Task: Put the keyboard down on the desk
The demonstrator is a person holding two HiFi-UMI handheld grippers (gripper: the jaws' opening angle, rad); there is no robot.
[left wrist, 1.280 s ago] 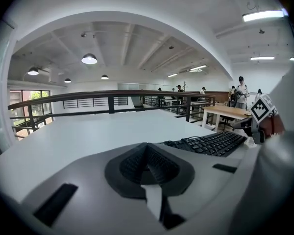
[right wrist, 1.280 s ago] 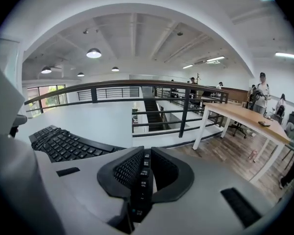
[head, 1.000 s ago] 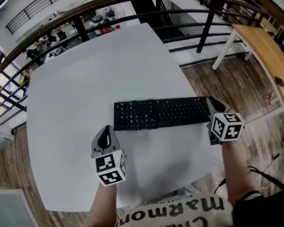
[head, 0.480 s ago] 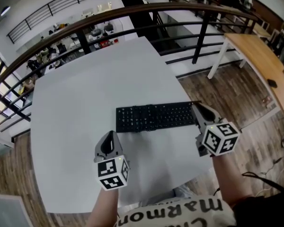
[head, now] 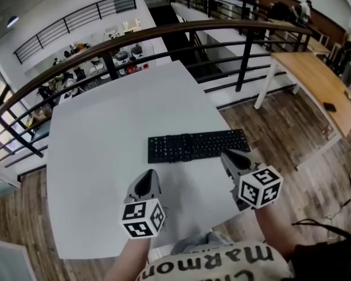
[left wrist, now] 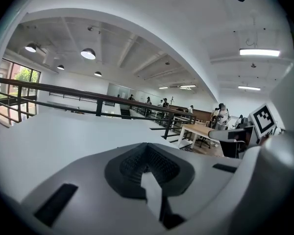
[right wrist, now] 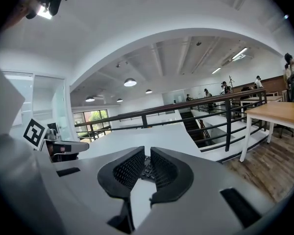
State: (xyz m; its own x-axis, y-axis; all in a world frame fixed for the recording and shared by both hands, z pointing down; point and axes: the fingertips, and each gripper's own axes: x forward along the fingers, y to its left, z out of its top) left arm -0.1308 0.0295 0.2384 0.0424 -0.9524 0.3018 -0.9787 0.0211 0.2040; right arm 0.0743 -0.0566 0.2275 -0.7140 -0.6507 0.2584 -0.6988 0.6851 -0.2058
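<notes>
Matte white desk, flat rectangular top with sharp corners, fills most of the head view. Brown plank floor runs round its right and near sides. A dark metal railing with a wooden-looking top rail curves just past the far edge. A light wooden table on white legs stands well off to the right.

The task item, a black slim full-width keyboard with low matte keys, lies flat on the desk. It sits right of centre with its long axis across the desk, slightly skewed. Its right end is near the desk's right edge. There's wide bare top to its left and beyond it, and a narrower bare strip between it and the near edge.

Left gripper, grey moulded plastic with black ribbed pads, has its jaws clenched together and nothing in them. Its tip is near the keyboard's left front corner, with a sliver of white desk between them.

Right gripper is the same build. Its jaws are released, a narrow slit apart, and the keys show beyond the slit rather than between the pads. In the head view its tip sits at the keyboard's front edge near the right end; can't tell if it's touching.

Both carry black-and-white marker cubes, left and right, over the desk's near edge.
</notes>
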